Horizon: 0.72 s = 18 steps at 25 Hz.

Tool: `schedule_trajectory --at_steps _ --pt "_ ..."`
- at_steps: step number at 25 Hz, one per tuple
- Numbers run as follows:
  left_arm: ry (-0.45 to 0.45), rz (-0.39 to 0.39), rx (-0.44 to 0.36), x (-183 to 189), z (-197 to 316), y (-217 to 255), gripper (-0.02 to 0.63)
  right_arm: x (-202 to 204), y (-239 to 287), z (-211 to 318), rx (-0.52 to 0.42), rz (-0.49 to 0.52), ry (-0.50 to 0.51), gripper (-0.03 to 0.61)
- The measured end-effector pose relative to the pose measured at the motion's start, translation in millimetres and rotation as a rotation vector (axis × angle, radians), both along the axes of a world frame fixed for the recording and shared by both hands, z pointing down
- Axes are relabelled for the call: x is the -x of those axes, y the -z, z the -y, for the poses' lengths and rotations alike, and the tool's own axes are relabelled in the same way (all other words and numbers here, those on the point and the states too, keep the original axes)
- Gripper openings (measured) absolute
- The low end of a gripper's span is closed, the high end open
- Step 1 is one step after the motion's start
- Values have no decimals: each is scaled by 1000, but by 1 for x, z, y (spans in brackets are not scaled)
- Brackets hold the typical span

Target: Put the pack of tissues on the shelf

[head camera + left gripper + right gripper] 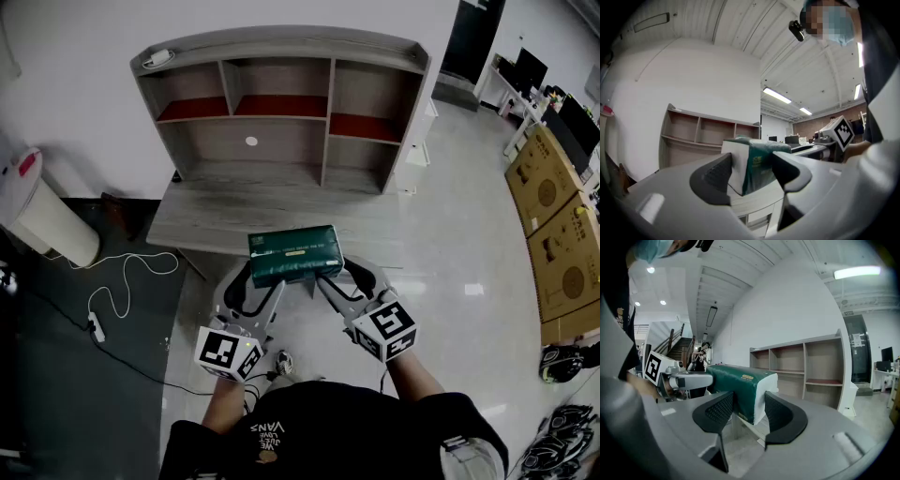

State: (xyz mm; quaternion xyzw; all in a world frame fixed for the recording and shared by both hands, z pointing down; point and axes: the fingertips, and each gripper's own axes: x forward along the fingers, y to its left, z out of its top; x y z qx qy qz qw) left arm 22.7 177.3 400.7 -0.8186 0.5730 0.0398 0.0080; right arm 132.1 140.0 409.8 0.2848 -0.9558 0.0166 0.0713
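A dark green pack of tissues (pixel 295 255) with white ends hangs in the air just over the front edge of the grey desk (pixel 225 211). My left gripper (pixel 265 278) clamps the pack's left end and my right gripper (pixel 336 275) clamps its right end. In the left gripper view the pack (pixel 761 161) sits between the jaws of the left gripper (pixel 750 173), pads against its white end. The right gripper view shows the pack (pixel 740 385) pinched the same way by the right gripper (pixel 747 411). The open wooden shelf (pixel 328 122) stands at the back of the desk, also visible as the shelf (pixel 701 131) and shelf (pixel 806 362).
A white object (pixel 157 58) lies on the shelf's top left corner. A white bin (pixel 47 211) stands at the left with a white cable and power strip (pixel 122 281) on the dark floor. Cardboard boxes (pixel 562 244) line the right side.
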Motion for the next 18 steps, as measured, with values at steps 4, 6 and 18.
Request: schedule_trajectory --at_steps 4,6,18 --pt "-5 -11 -9 2 1 -3 304 1 -1 0 -11 18 6 212" --pt "-10 -12 -14 2 1 -2 304 0 -1 -1 -15 30 6 212" --pt "-76 -17 0 54 44 -6 304 48 -6 34 21 69 -69 213"
